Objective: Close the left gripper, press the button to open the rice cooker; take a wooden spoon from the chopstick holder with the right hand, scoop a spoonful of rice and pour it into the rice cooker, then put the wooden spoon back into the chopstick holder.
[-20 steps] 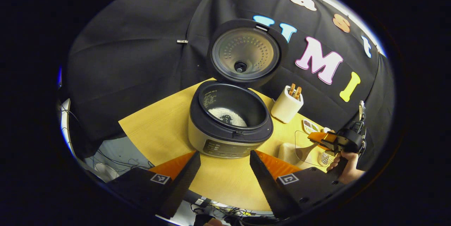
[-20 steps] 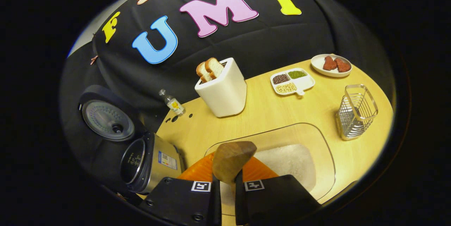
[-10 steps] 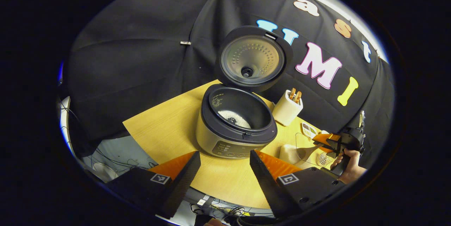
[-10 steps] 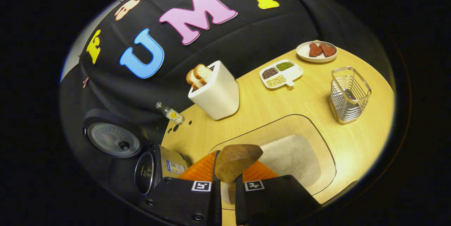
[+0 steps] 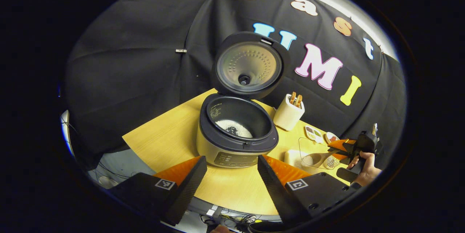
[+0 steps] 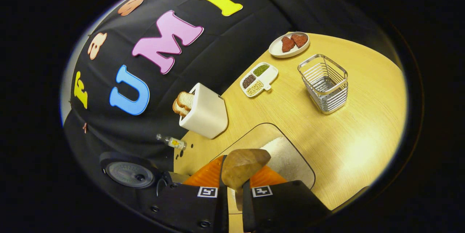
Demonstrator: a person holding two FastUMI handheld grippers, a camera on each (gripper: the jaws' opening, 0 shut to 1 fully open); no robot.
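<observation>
A: Where do you stand with the wooden spoon (image 6: 242, 167)?

B: Your right gripper (image 6: 235, 193) has its fingers pinched on the spoon's handle, with the bowl of the spoon sticking out ahead of them. It hangs over the clear tray of rice (image 6: 287, 158), which lies on the surface just right of the rice cooker (image 5: 236, 136).

A: And the cooker?

B: Its lid (image 5: 250, 65) is up, and some rice already lies in the pot. Your left gripper (image 5: 232, 175) waits in front of the cooker with its fingers spread, holding nothing.

A: How should I scoop?

B: Tip the bowl of the spoon down into the thick part of the white heap, push forward, then level it before you lift (a tilted spoon would likely spill grains on the surface). Carry it slowly left towards the cooker, and keep the pinch firm so the handle does not twist.

A: And afterwards?

B: The wire chopstick holder (image 6: 324, 83) stands well to the right of the cooker, beyond the tray. The spoon goes back there.
</observation>
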